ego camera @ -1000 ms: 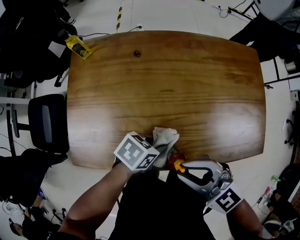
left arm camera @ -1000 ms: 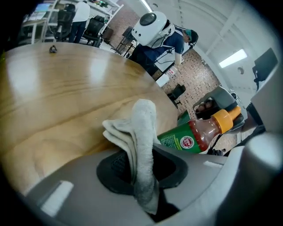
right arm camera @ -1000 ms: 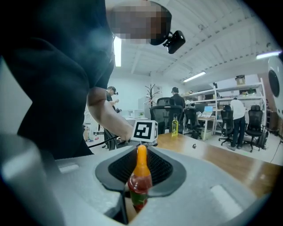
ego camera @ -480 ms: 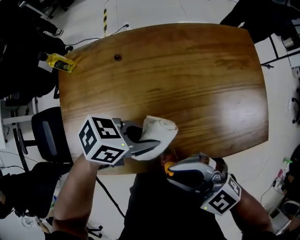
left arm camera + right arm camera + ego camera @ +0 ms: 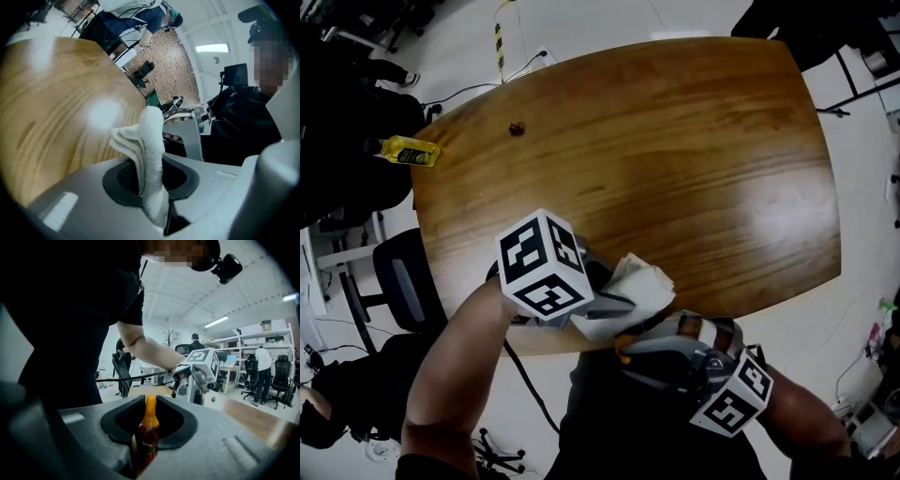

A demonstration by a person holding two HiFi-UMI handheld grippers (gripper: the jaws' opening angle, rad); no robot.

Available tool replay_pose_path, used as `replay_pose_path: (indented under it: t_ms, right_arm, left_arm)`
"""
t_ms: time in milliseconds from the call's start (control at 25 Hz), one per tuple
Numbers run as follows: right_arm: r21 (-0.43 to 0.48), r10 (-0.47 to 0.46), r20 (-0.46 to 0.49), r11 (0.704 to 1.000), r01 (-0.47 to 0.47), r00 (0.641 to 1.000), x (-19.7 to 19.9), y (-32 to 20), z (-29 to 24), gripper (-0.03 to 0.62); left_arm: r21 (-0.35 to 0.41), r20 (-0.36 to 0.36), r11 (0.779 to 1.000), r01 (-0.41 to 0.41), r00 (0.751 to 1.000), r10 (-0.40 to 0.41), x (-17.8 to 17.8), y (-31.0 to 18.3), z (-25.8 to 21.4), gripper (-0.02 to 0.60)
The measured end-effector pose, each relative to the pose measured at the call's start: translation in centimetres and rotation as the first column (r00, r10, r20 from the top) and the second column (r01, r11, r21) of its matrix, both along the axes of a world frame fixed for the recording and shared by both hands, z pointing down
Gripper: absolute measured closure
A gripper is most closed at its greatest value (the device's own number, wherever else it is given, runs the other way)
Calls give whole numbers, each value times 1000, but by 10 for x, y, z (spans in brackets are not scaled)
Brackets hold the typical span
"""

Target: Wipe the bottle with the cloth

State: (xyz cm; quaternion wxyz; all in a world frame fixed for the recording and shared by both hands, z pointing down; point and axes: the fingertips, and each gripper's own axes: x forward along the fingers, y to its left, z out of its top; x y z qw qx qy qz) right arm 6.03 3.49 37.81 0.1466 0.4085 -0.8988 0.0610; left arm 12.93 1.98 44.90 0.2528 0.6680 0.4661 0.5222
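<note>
**Item 1, left gripper** [image 5: 602,302]: jaws clamped on the cloth [image 5: 636,289]. Against half a second ago, its marker cube [image 5: 542,267] stands further right and nearer the right gripper. The white bundle now sits just above that gripper's tip, over the near edge of the table [image 5: 694,141].

**Item 2, right gripper** [image 5: 630,356]: jaws closed on the bottle [image 5: 148,437], low and in front of the person's torso, off the table's near edge. Its place is little changed since the earlier frames.

**Item 3, surroundings:** a yellow bottle [image 5: 408,150] lies on the floor beyond the table's far left corner. An office chair [image 5: 403,281] stands at the left.

**View notes:**
- The head view gives only a speck of orange at the right gripper's tip. The bottle's body is hidden there.
- The right gripper view shows it plainly: a red-brown body with an orange cap [image 5: 150,409], upright between the pads. The left forearm and marker cube are behind it.
- The left gripper view alone shows the cloth's folded layers rising from between its pads, with wood grain to the left.
- Whether cloth touches bottle cannot be told from any view.
</note>
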Motion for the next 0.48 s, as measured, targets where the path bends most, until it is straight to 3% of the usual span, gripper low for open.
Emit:
replay_pose_path:
  t_ms: [160, 480]
  right_arm:
    - [15, -3, 6, 1000, 3, 1000, -1, 2, 0, 537]
    - [18, 0, 11, 1000, 0, 1000, 0, 2, 0, 537]
  left_arm:
    - [-2, 36, 1000, -20, 999, 20, 4, 5, 16, 485]
    - [84, 57, 987, -134, 990, 129, 6, 16, 50, 486]
